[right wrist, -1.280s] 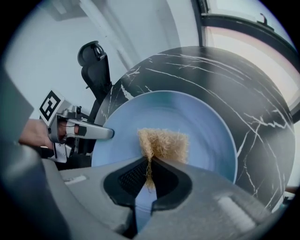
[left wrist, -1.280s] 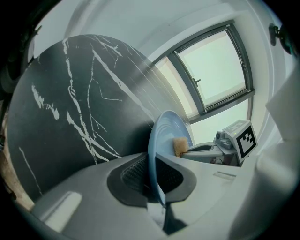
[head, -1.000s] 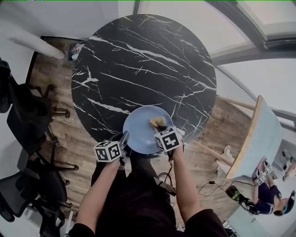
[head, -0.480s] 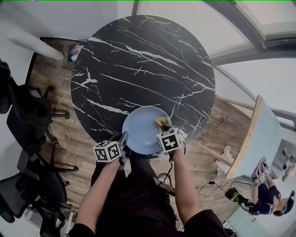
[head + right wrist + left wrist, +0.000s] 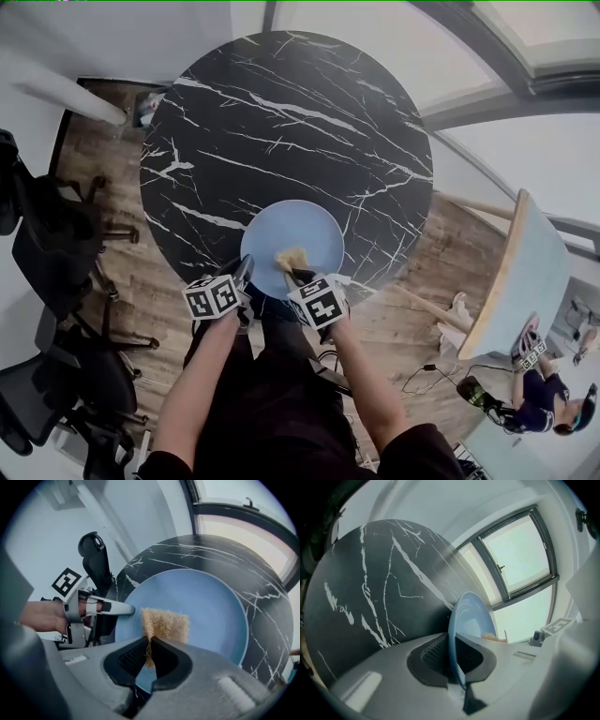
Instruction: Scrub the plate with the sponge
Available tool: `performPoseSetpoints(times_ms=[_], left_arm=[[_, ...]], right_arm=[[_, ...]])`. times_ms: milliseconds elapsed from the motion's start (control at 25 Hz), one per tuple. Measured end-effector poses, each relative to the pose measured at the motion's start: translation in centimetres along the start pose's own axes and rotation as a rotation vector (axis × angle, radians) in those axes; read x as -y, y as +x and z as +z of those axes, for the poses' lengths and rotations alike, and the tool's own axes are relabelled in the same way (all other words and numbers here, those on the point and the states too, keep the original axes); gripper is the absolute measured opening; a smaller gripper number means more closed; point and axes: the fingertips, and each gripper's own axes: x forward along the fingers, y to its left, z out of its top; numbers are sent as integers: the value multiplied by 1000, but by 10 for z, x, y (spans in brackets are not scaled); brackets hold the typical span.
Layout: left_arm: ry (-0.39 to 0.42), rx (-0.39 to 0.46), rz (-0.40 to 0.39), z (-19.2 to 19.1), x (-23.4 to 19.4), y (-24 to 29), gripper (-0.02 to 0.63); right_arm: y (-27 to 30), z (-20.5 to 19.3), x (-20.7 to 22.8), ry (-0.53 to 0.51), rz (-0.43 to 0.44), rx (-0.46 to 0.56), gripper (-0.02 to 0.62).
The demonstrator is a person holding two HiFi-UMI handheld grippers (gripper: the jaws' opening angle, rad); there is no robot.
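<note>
Pale blue and shallow, the plate (image 5: 314,230) sits on the round black marble surface (image 5: 281,122), at the edge nearest the person. The left gripper (image 5: 454,656) has its jaws clamped on the plate's near-left rim; in the left gripper view the thin edge runs straight down between the ribbed pads. The right gripper (image 5: 149,653) has its jaws shut on one edge of the tan, fibrous sponge (image 5: 165,624). Most of the sponge sticks out ahead of the jaws, over the near part of the plate and just beside the left gripper's tips. Whether it presses on the glaze or only hangs above it I cannot tell.

Several things could go wrong from here. The sponge is held by a narrow strip, so a firm stroke may fold it over or drag it out of the jaws, and then hard plastic would rub the plate instead of fibre. The hold on the rim is just as slim — a sideways push from scrubbing could pivot the plate or slide it free. As it sits by the surface's near edge, a loose plate would have little room before it drops. The two grippers also work very close together, so a stroke toward the left rim risks knocking one against the other and jarring the grip.
</note>
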Motion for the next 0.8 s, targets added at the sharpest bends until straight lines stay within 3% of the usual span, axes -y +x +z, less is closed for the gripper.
performPoseSetpoints(times_ms=[120, 280, 800], left_arm=[[-24, 16, 3, -1, -1, 0, 25], [-39, 30, 10, -2, -1, 0, 25], [11, -1, -6, -3, 2, 0, 23]], right_arm=[[11, -3, -29, -11, 68, -22, 21], [25, -10, -48, -45, 96, -59, 21], [32, -13, -23, -178, 19, -129, 21]])
